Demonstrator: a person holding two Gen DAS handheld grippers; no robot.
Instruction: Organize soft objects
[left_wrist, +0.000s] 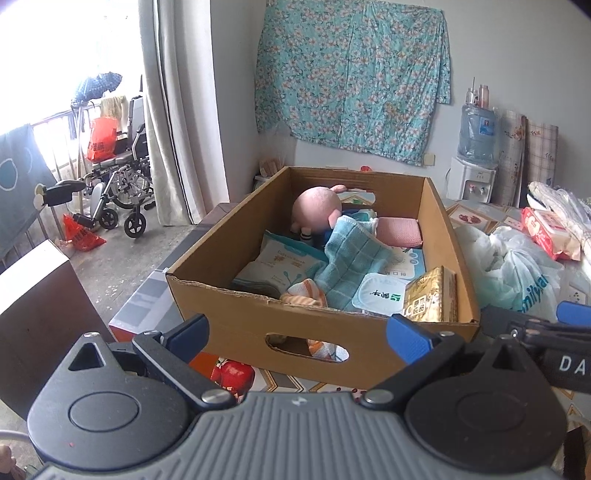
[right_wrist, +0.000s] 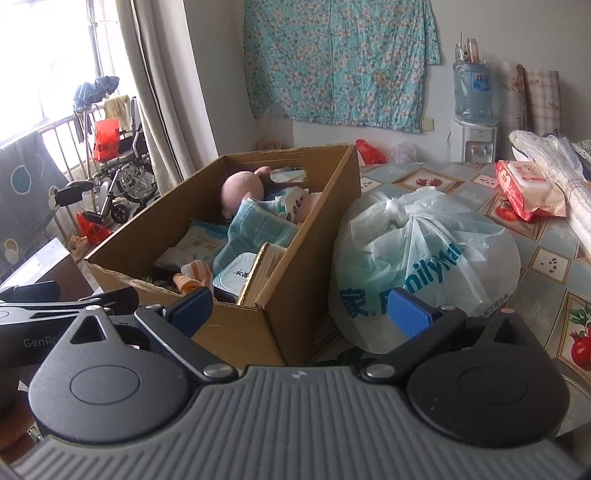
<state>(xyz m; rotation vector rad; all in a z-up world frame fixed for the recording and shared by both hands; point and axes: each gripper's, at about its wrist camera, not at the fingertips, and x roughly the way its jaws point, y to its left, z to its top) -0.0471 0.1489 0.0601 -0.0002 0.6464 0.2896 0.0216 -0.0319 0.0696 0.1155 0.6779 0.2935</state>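
Observation:
A brown cardboard box (left_wrist: 236, 321) stands on the patterned table (right_wrist: 546, 236). In it lie a pink plush pig (left_wrist: 317, 210), a teal towel (left_wrist: 351, 262), wet-wipe packs (left_wrist: 280, 262), an orange striped cloth (left_wrist: 306, 293) and a gold tissue pack (left_wrist: 430, 295). The box also shows in the right wrist view (right_wrist: 295, 295). My left gripper (left_wrist: 297, 334) is open and empty in front of the box's near wall. My right gripper (right_wrist: 301, 312) is open and empty, near the box's right corner and a tied white plastic bag (right_wrist: 424, 258).
A red wipes pack (right_wrist: 524, 188) and a white knitted cloth (right_wrist: 554, 166) lie at the table's right. A water dispenser (right_wrist: 474, 118) stands by the back wall. A wheelchair (left_wrist: 118, 177) and a dark cabinet (left_wrist: 33, 310) are to the left.

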